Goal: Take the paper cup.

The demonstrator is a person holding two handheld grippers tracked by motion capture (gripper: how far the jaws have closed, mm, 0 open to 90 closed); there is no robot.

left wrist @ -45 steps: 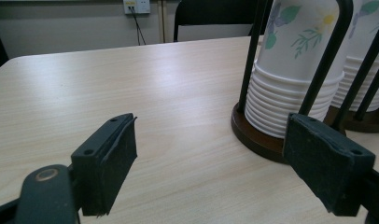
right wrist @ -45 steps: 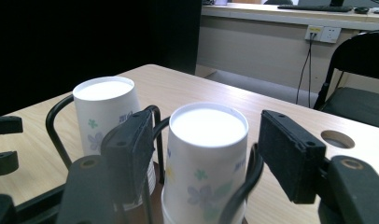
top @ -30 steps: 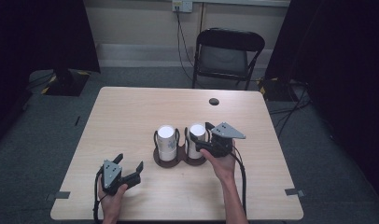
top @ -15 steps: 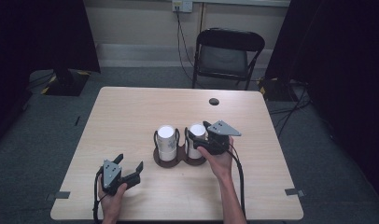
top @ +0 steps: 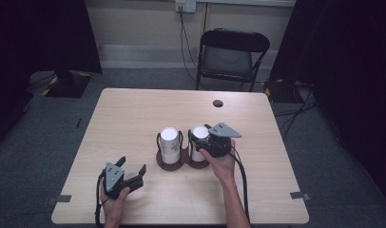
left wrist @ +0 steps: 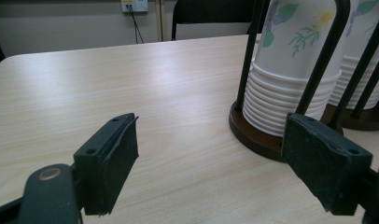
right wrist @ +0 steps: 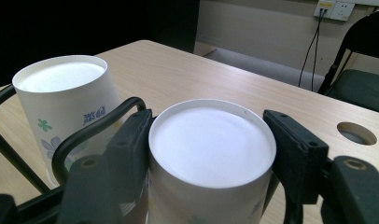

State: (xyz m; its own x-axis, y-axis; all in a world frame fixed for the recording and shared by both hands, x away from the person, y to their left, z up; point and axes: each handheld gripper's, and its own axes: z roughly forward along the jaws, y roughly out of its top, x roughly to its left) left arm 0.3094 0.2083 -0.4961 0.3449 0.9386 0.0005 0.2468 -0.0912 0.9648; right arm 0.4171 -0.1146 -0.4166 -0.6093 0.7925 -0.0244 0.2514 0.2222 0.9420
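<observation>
Right gripper (right wrist: 211, 154) clamping top cup of right cup stack (top: 199, 142).
We see jaws just closed on it, stack upright in holder (top: 181, 163); lift goes straight up. Left gripper (top: 126, 175) open, idle.

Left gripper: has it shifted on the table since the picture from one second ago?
No. The left gripper sits at the same spot near the table's front edge, equally far from the left cup stack, jaws open.

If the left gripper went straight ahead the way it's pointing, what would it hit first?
Probably the dark round base of the nearer cup stack. The left gripper points across bare table, jaws open, with that base just right of centre; depth is uncertain.
</observation>
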